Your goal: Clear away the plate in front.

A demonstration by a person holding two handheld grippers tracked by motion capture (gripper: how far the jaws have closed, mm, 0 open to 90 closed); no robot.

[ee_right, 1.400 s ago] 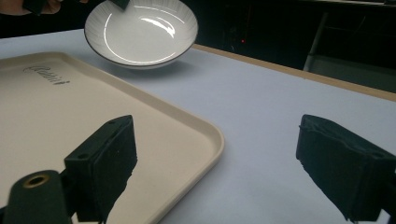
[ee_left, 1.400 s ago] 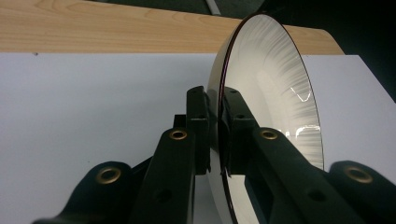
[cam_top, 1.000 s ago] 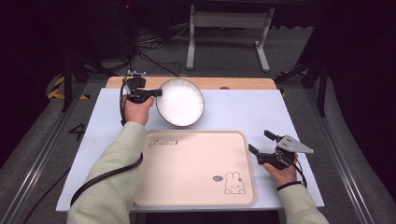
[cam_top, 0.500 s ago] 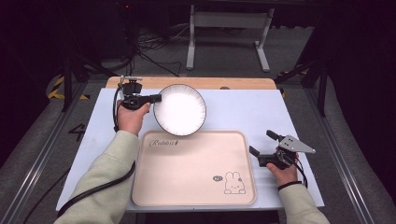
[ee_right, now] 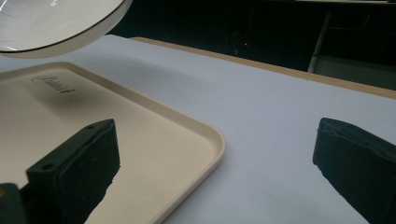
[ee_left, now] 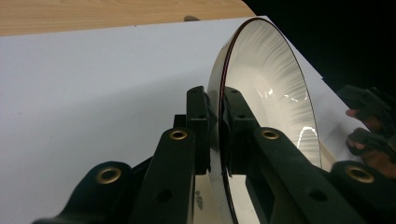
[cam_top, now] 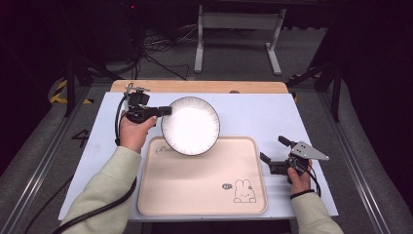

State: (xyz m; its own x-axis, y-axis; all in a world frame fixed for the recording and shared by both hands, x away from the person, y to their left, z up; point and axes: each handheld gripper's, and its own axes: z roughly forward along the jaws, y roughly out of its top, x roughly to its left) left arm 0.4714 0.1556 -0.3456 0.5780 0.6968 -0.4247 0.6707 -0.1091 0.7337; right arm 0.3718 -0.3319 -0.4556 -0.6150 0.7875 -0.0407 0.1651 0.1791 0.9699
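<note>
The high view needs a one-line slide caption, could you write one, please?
Left gripper carries a white plate by its rim above the beige tray; right gripper waits open beside it.

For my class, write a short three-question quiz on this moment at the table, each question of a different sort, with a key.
1. True or false: the left gripper is shut on the rim of the round white bowl with the dark edge.
2. Multiple choice: the right gripper is (A) shut on the bowl, (B) open with nothing between its jaws, (C) shut on the tray's rim.
3. Short answer: what is printed near the front right corner of the beige rectangular plastic tray?

Key
1. True: the rim sits pinched between both jaws in the left gripper view.
2. B: it waits beside the tray's right edge.
3. A small outlined rabbit.
</note>
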